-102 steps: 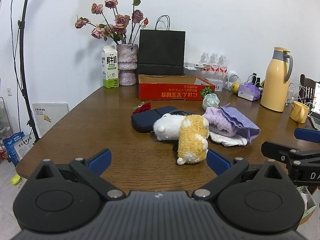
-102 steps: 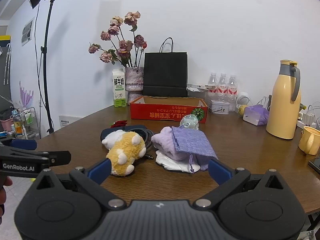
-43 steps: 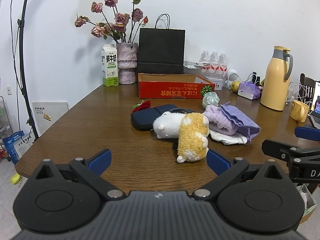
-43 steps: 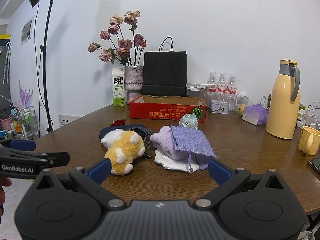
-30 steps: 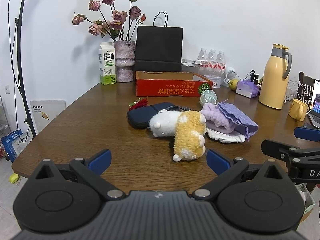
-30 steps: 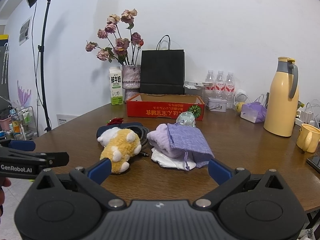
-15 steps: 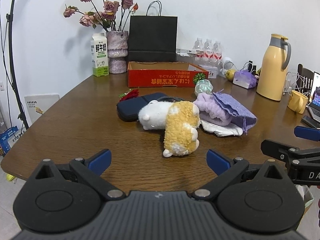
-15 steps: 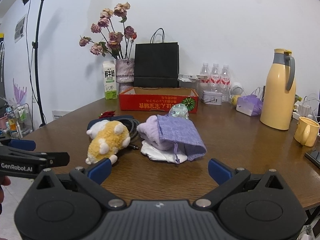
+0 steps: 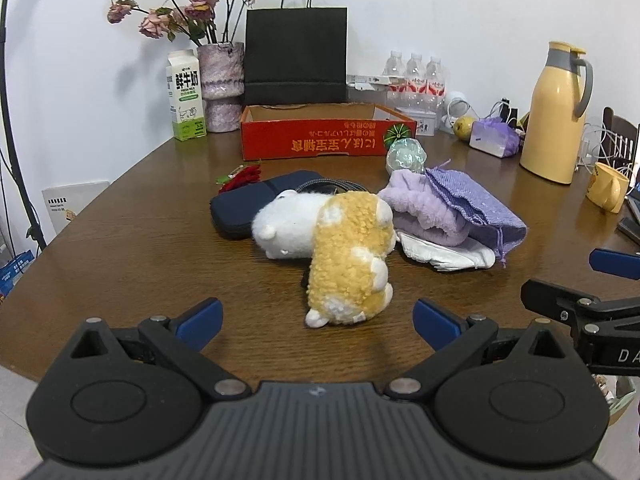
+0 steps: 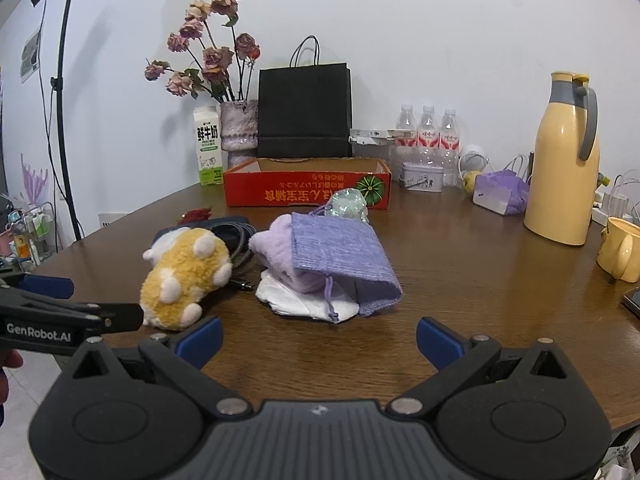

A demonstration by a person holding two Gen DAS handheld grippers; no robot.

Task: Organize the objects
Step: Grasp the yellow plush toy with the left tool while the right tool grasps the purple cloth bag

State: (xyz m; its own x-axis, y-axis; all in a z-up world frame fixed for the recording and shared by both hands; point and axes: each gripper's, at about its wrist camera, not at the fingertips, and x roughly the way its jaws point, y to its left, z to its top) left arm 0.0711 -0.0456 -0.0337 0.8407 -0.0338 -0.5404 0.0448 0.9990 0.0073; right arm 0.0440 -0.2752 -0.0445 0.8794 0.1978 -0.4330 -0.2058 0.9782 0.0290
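A yellow plush toy (image 9: 352, 256) lies on the brown table (image 9: 140, 248), leaning on a white plush toy (image 9: 288, 224). Behind them sit a dark blue pouch (image 9: 244, 208), a red flower (image 9: 244, 176) and a coiled cable (image 10: 236, 240). To the right a purple knit bag (image 10: 340, 252) lies over a lilac towel (image 10: 276, 248) and a white cloth (image 10: 296, 300). A shiny clear ball (image 9: 406, 154) sits before the red cardboard box (image 9: 316, 136). My left gripper (image 9: 316, 318) is open just short of the yellow plush. My right gripper (image 10: 318, 338) is open before the white cloth.
Along the wall stand a milk carton (image 9: 184, 96), a vase of dried roses (image 9: 220, 84), a black paper bag (image 9: 296, 56) and water bottles (image 9: 416, 76). A yellow thermos (image 9: 560, 108) and a yellow mug (image 9: 608, 192) stand at the right. A light stand (image 10: 60, 100) rises on the left.
Both grippers have moved forward and lower toward the pile; the plush toys and the purple bag look larger and nearer. Both stay open. Nothing on the table has moved.
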